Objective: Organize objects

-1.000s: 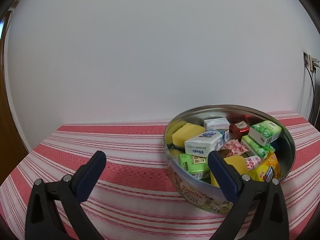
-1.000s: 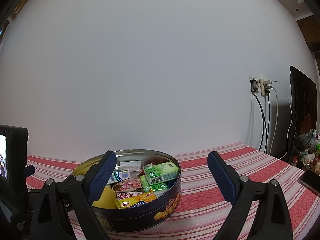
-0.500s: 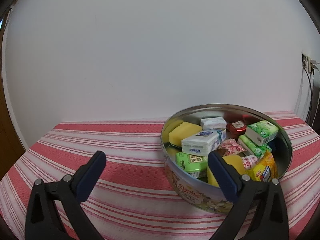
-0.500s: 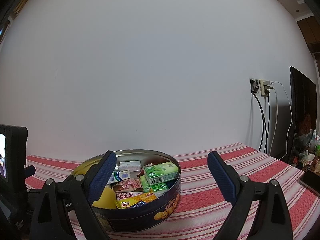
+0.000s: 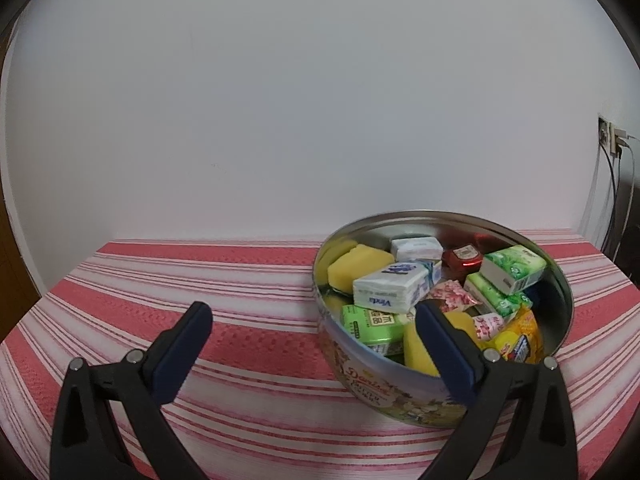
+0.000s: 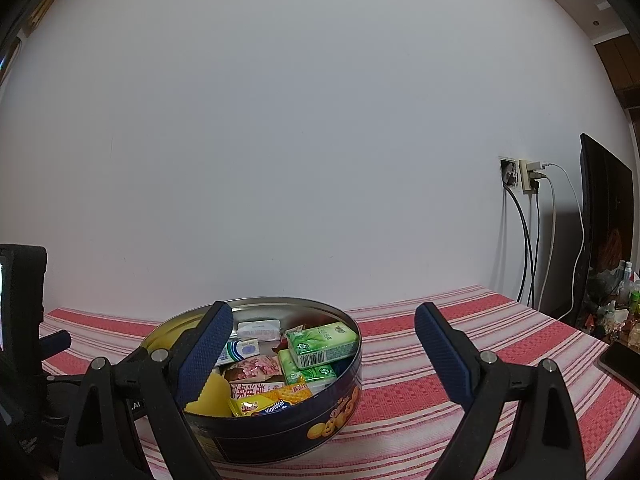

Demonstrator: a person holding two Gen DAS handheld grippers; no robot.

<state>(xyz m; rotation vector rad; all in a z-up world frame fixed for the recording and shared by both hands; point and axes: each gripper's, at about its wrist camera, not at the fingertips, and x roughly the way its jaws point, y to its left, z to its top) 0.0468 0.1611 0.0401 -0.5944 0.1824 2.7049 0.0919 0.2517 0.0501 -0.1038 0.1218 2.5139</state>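
A round cookie tin (image 5: 400,388) stands on the red-and-white striped tablecloth (image 5: 240,320). It holds several small packs: a white Vinda tissue pack (image 5: 388,290), green tissue packs (image 5: 512,270), a yellow sponge (image 5: 356,266), a red sachet (image 5: 462,260) and snack packets. My left gripper (image 5: 312,344) is open and empty, just left of and in front of the tin. My right gripper (image 6: 324,354) is open and empty, in front of the tin (image 6: 312,428), which sits low left in its view. The green tissue pack (image 6: 324,344) lies on top.
A white wall rises right behind the table. A wall socket with cables (image 6: 528,184) is at the right, next to a dark screen (image 6: 604,216). A phone (image 6: 622,364) lies at the table's right edge. The left gripper's body (image 6: 24,340) shows at the far left.
The left gripper has drifted slightly right, so the tin sits a little more to the left in its view. The right gripper has barely moved. Both stay open.
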